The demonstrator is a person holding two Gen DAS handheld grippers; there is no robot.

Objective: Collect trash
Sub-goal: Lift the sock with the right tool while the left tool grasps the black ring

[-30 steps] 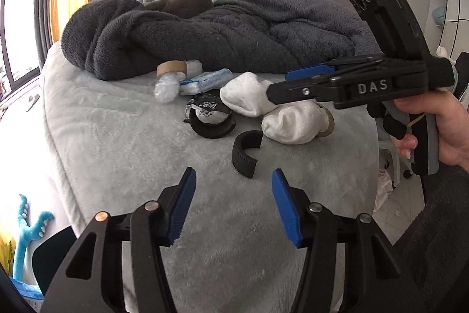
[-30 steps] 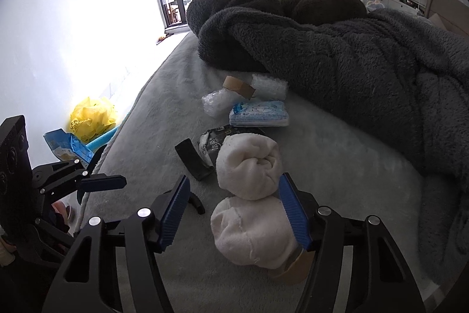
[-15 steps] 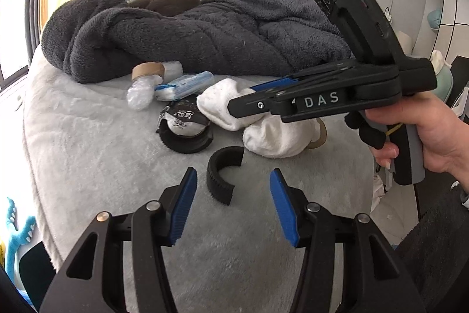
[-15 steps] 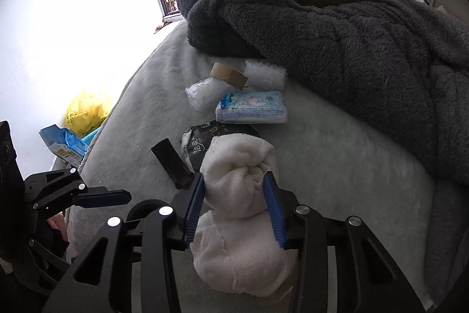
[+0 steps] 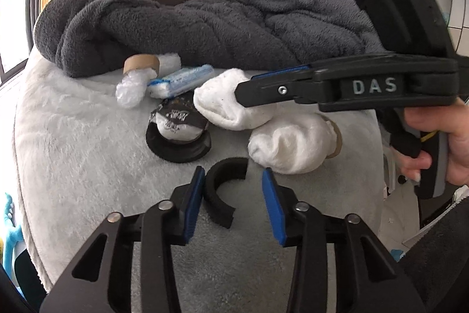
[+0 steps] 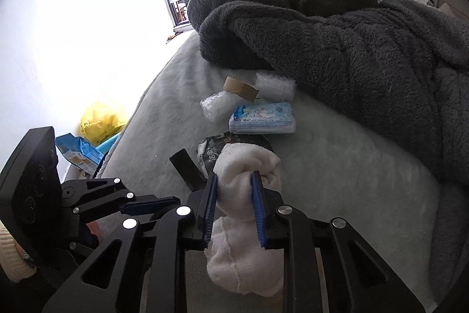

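Observation:
My right gripper (image 6: 234,195) is shut on a rolled white sock (image 6: 249,175), which also shows in the left wrist view (image 5: 222,104). A second white sock (image 5: 290,143) lies just beside it on the bed. My left gripper (image 5: 231,198) is open, its jaws either side of a black curved foam piece (image 5: 219,189). Behind lie a black round wrapper (image 5: 177,125), a blue tissue pack (image 6: 262,119), bubble wrap (image 6: 215,107) and a cardboard tube (image 5: 140,65).
A dark grey blanket (image 5: 219,28) is heaped across the back of the pale grey bed (image 5: 73,143). A yellow bag (image 6: 99,119) and a blue packet (image 6: 77,156) lie on the floor left of the bed.
My right gripper has closed on the nearer-to-centre white sock. My left gripper has moved forward until its open jaws flank the black foam piece.

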